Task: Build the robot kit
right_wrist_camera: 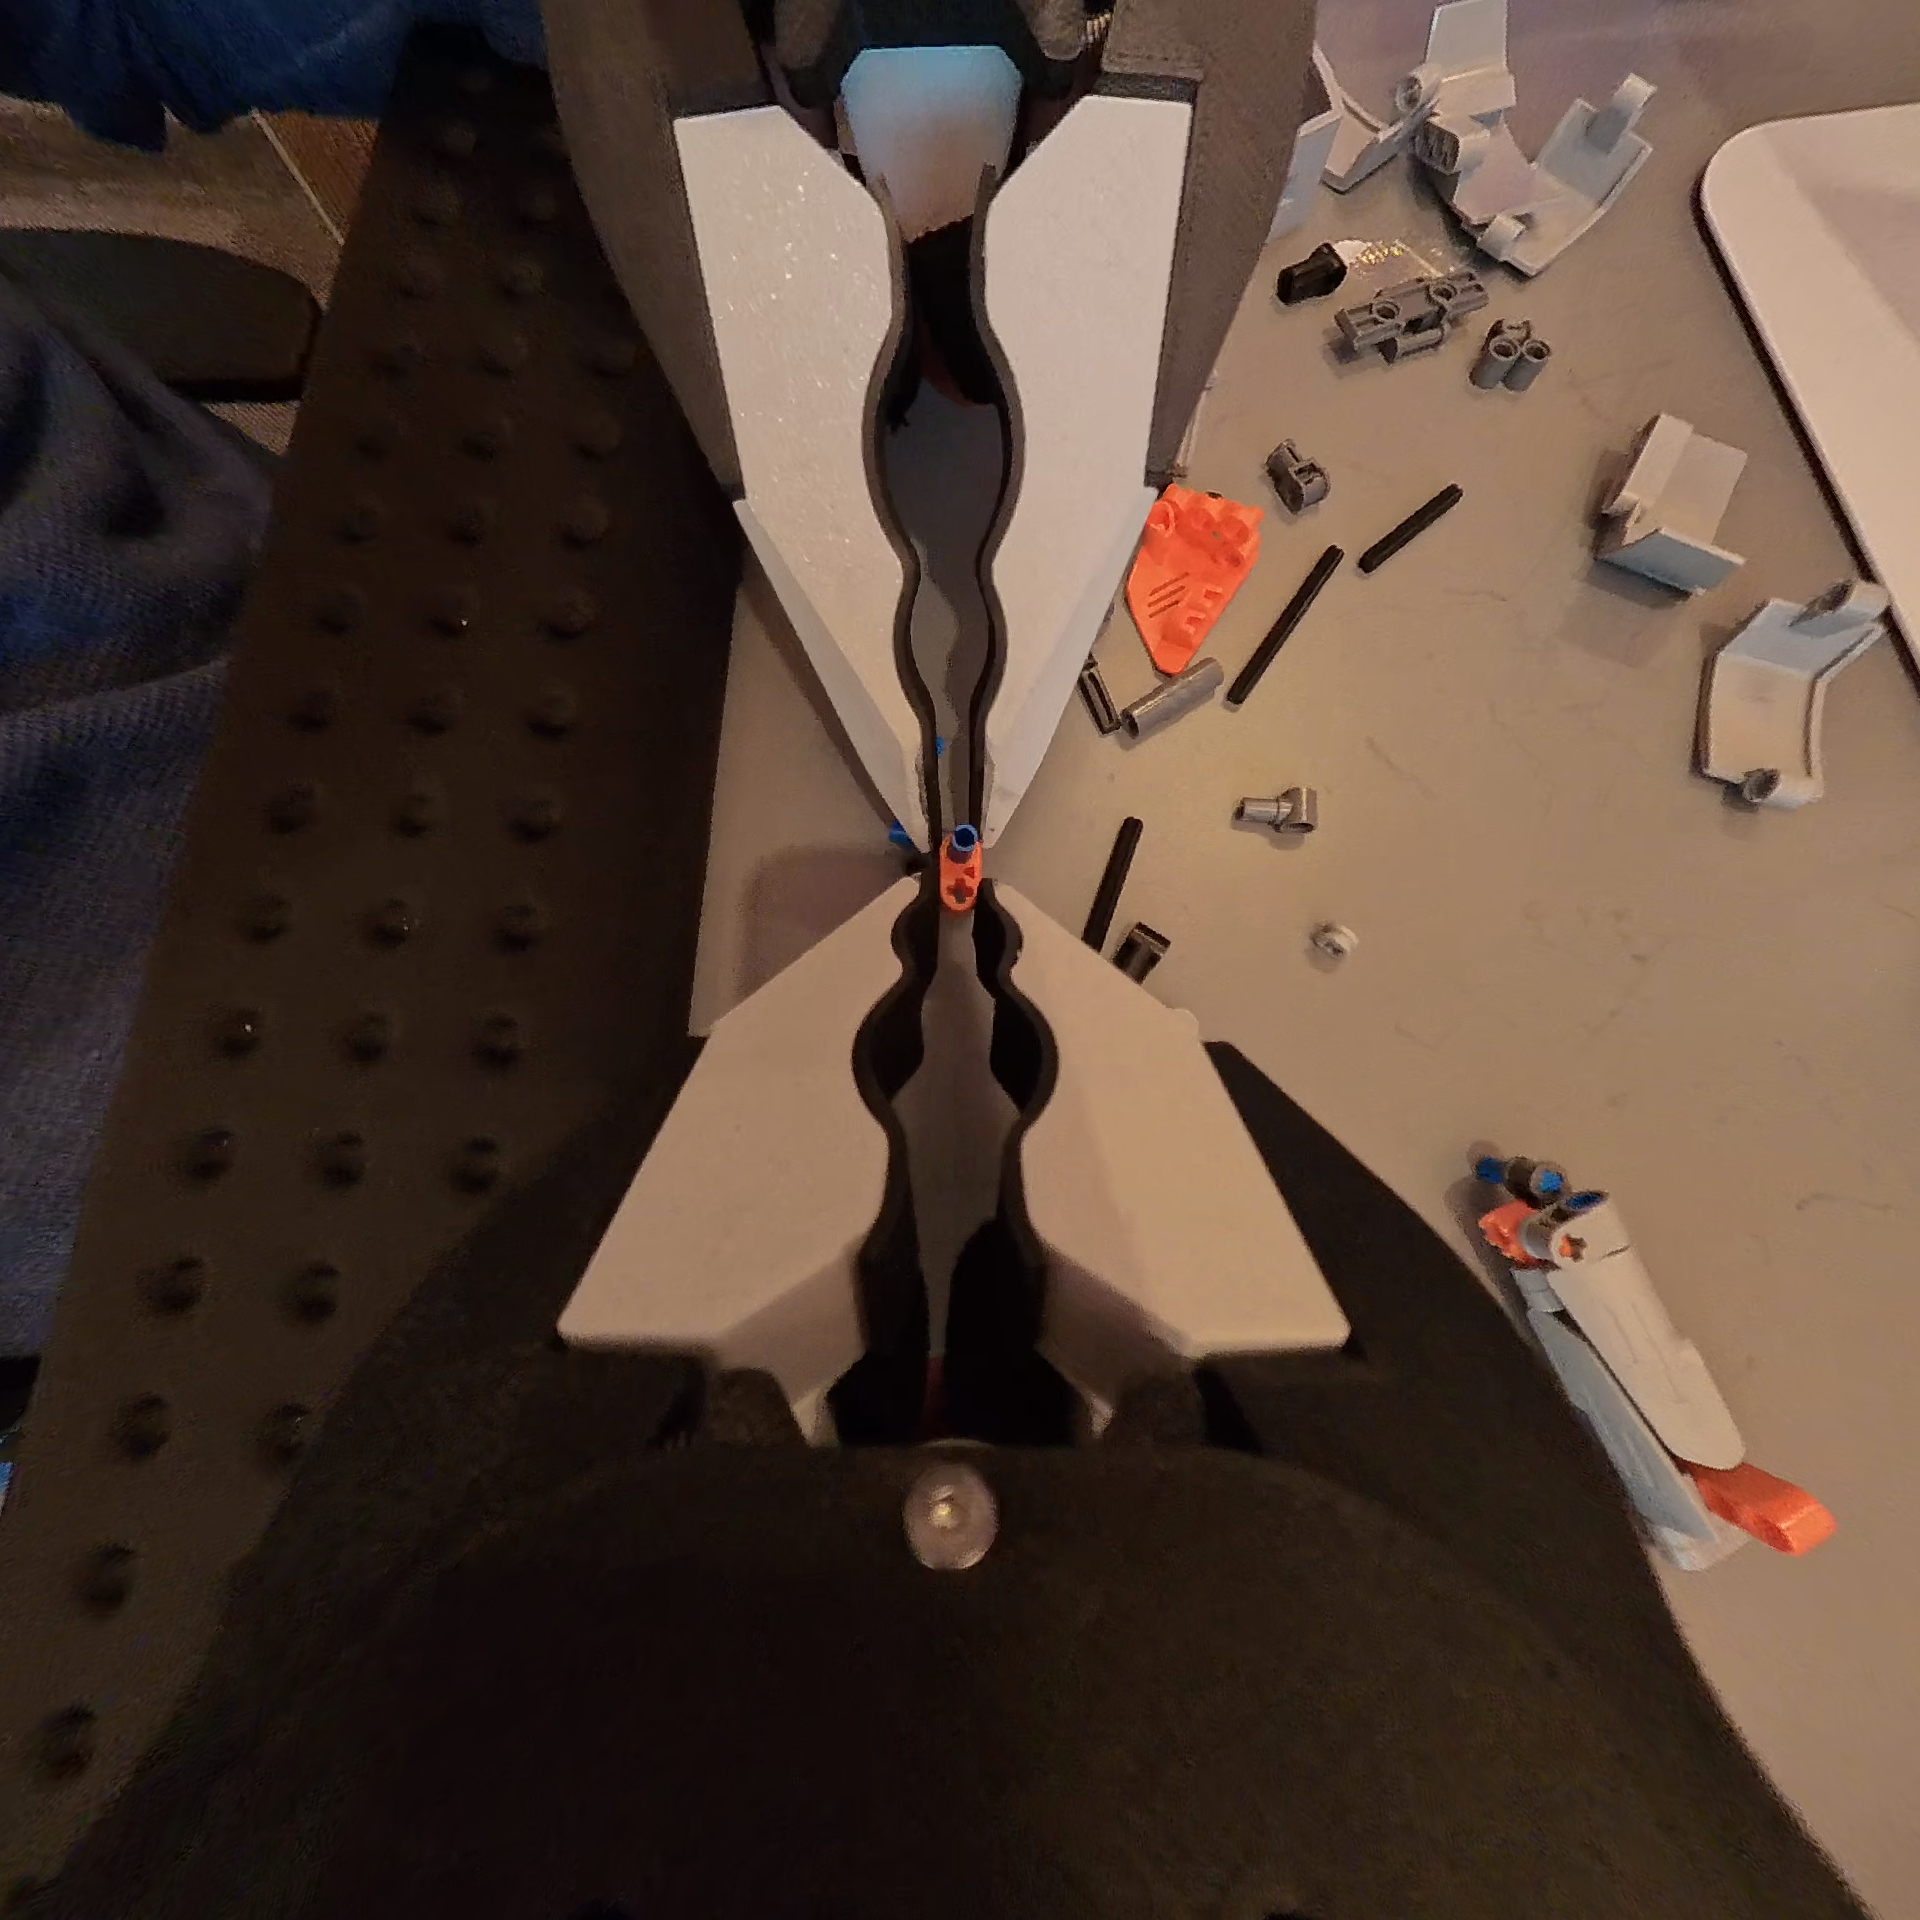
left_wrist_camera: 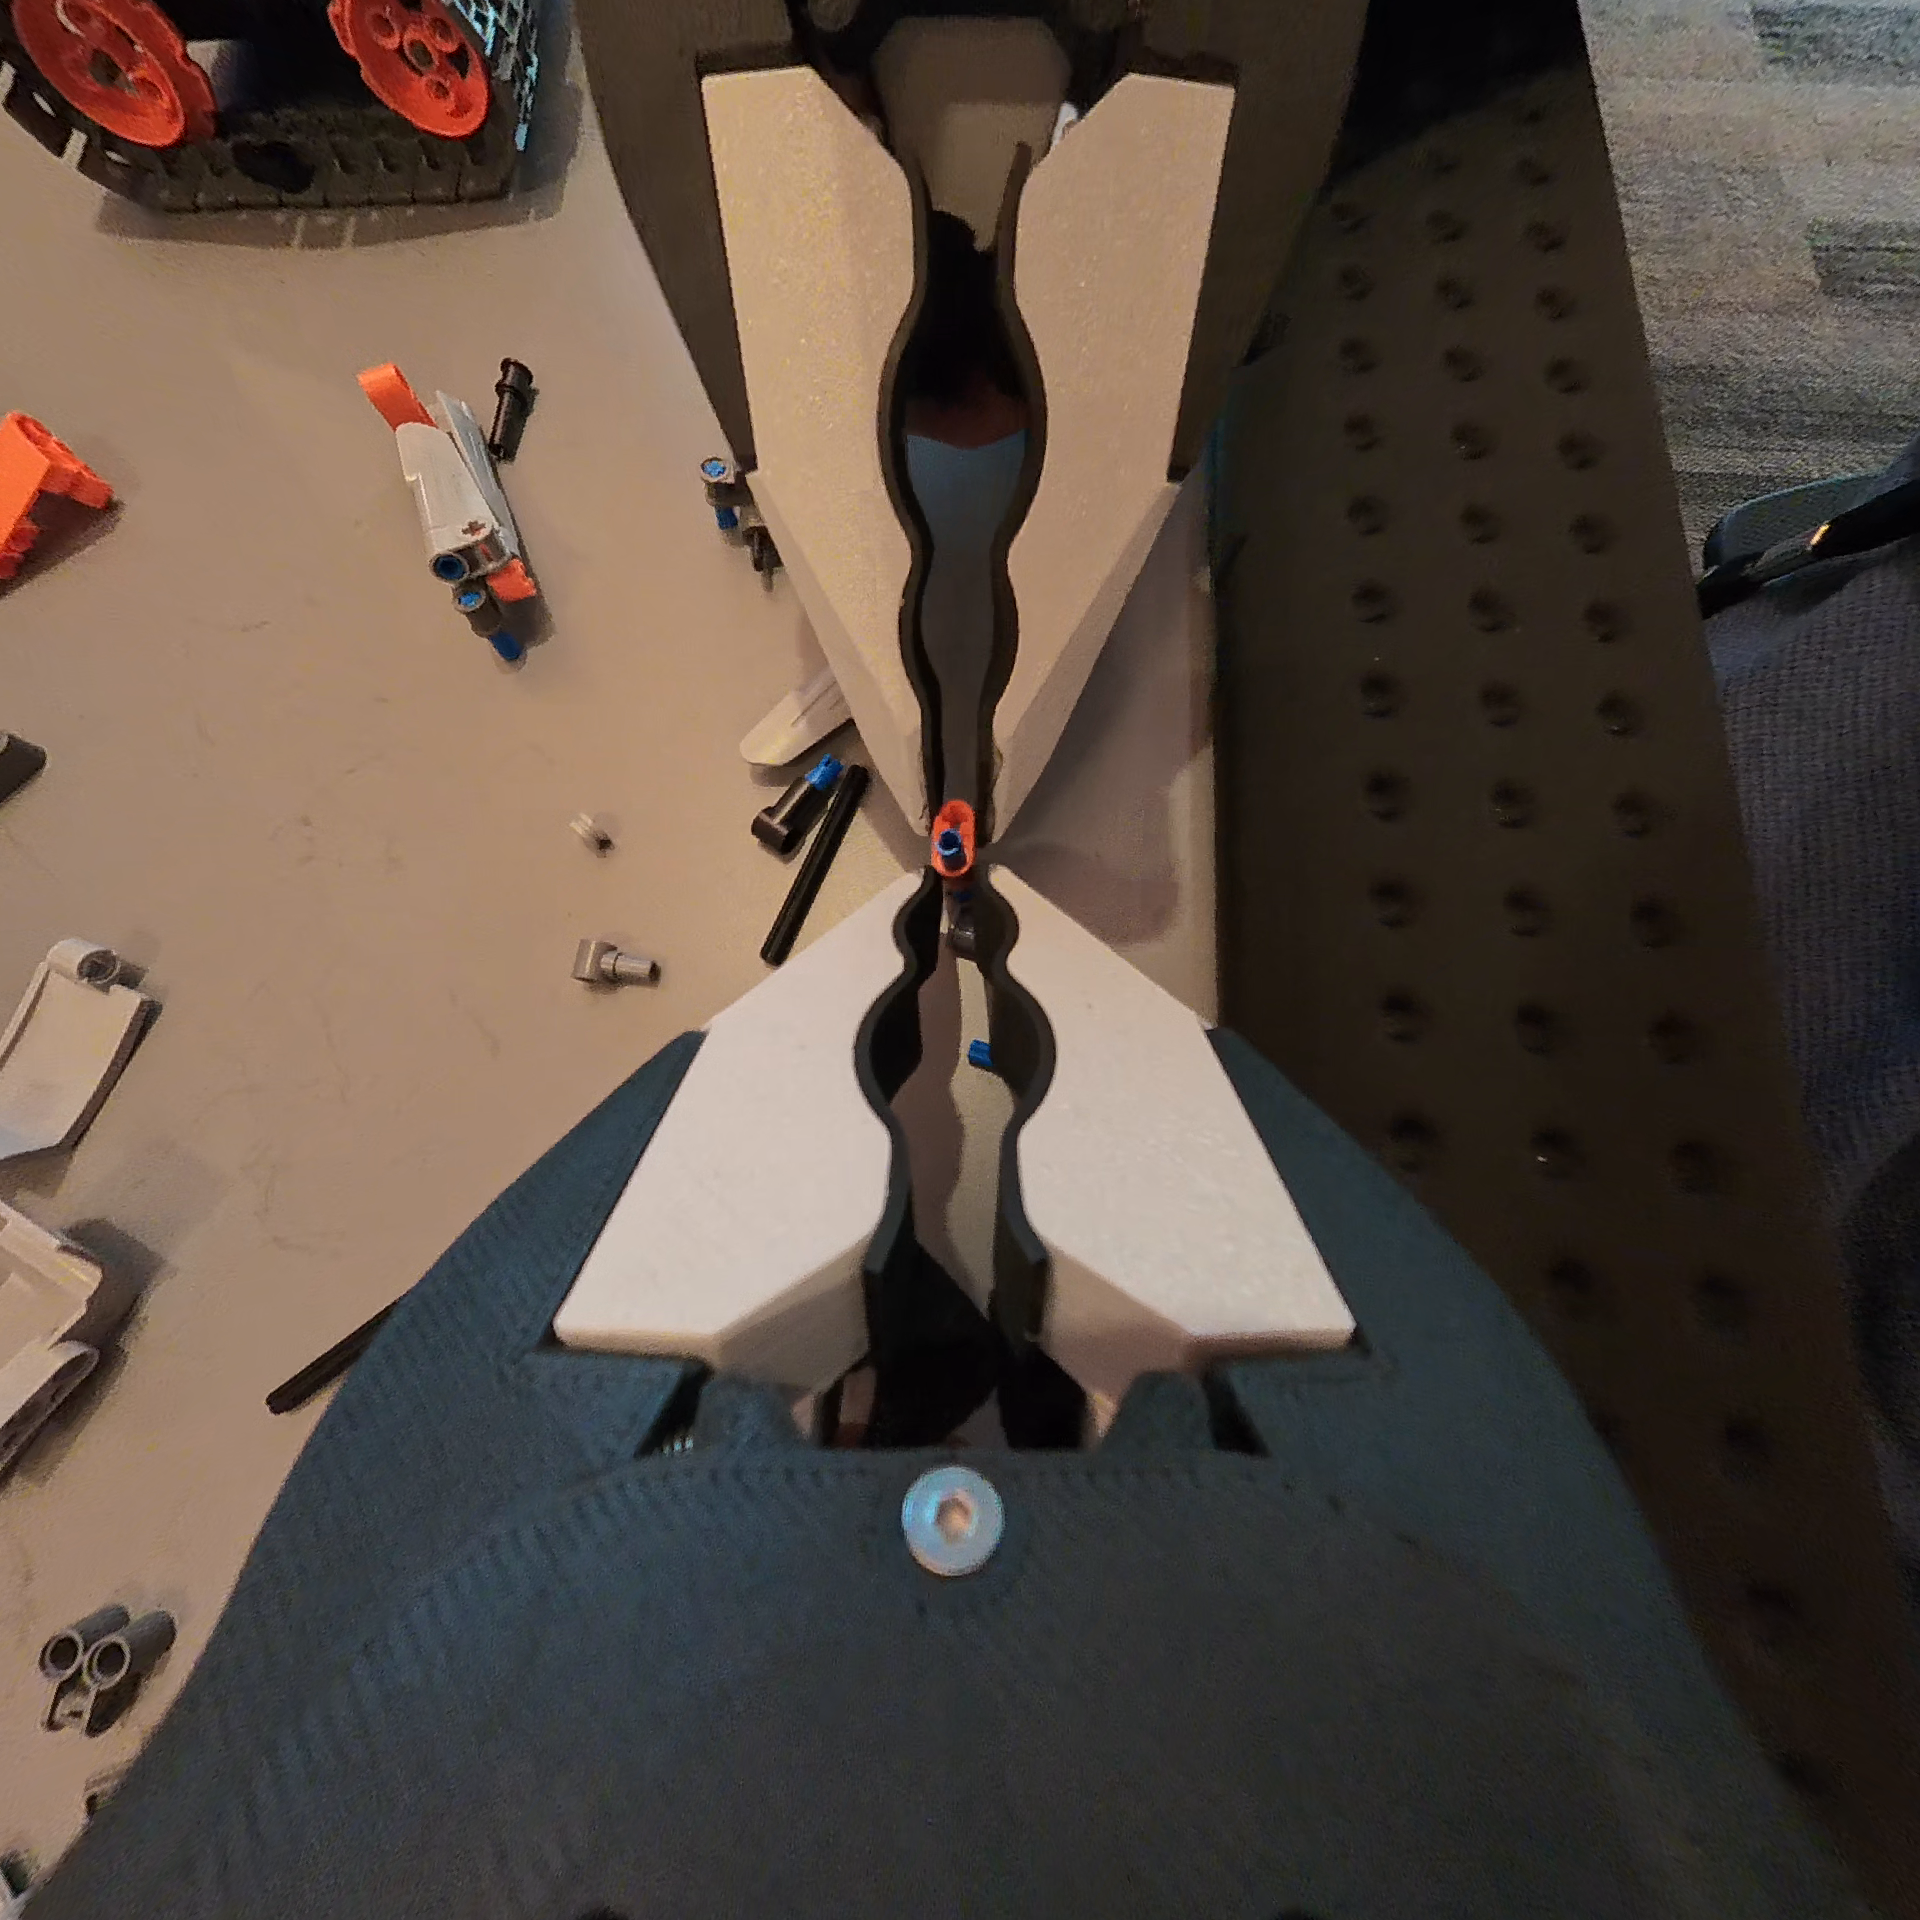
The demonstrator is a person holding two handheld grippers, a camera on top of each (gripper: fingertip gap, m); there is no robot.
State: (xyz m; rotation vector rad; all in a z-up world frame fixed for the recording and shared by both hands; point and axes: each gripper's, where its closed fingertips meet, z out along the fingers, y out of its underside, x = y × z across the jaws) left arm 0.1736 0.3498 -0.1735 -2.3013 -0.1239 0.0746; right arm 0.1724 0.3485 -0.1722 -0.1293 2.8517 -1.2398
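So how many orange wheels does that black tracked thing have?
2. One orange wheel sits at the left end of the black track, the other at its right end. More may hide on its far side.

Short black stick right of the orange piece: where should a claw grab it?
Best guess: grab the short black stick across its middle, coming straight down from above. It lies flat on the table, thin and straight, with bare table on both long sides.
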